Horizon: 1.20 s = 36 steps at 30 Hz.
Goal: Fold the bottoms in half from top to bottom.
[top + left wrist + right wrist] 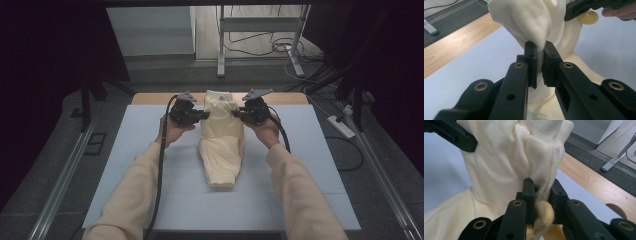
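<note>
Garment cream, apparently unlabelled | left gripper clamps its cloth | right gripper clamps a bunched fold

A pale blue-grey mat covers most of a wooden table, whose bare edge shows along the far side. Dark grey carpet surrounds it, with metal rails running along both sides. Beyond stand the grey metal legs of a desk on a lighter wood floor, amid tangled cables. A white power strip lies at right. Dark curtains flank the scene.
</note>
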### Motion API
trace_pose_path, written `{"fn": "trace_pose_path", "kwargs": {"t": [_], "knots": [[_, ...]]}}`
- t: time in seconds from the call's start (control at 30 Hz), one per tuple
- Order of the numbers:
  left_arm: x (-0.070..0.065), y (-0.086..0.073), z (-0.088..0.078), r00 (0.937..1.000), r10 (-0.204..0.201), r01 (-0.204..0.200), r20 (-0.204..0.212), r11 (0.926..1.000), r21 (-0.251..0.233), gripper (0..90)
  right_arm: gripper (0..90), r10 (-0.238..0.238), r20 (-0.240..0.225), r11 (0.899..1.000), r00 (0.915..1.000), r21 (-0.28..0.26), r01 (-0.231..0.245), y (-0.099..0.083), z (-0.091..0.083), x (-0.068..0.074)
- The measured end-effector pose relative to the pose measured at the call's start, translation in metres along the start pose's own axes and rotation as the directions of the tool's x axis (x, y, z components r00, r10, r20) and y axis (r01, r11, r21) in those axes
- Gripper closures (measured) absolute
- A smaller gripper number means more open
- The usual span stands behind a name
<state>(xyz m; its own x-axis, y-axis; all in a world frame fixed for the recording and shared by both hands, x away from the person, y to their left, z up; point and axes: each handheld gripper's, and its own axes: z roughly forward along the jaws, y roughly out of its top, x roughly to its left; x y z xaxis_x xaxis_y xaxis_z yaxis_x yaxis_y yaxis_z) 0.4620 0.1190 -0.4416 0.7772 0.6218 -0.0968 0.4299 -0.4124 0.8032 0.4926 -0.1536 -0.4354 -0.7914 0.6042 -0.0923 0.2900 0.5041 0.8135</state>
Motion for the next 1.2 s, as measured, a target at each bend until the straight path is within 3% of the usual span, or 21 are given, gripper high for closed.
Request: {"fn": "trace_pose_path", "kwargs": {"t": [0.67, 1.2], "knots": [[-0.009, -0.017, 0.001, 0.9996, -0.004, 0.003, 0.029, 0.9999, 0.016, 82.9, 77.1, 0.034, -0.044, 0.999, 0.9985, 0.007, -0.034, -0.021, -0.003, 0.011], [-0.02, -0.042, -0.003, 0.998, 0.004, -0.005, 0.063, 0.9997, 0.024, 82.6, 77.0, 0.009, -0.077, 1.0, 0.997, 0.015, -0.008, -0.038, -0.006, 0.031]]}}
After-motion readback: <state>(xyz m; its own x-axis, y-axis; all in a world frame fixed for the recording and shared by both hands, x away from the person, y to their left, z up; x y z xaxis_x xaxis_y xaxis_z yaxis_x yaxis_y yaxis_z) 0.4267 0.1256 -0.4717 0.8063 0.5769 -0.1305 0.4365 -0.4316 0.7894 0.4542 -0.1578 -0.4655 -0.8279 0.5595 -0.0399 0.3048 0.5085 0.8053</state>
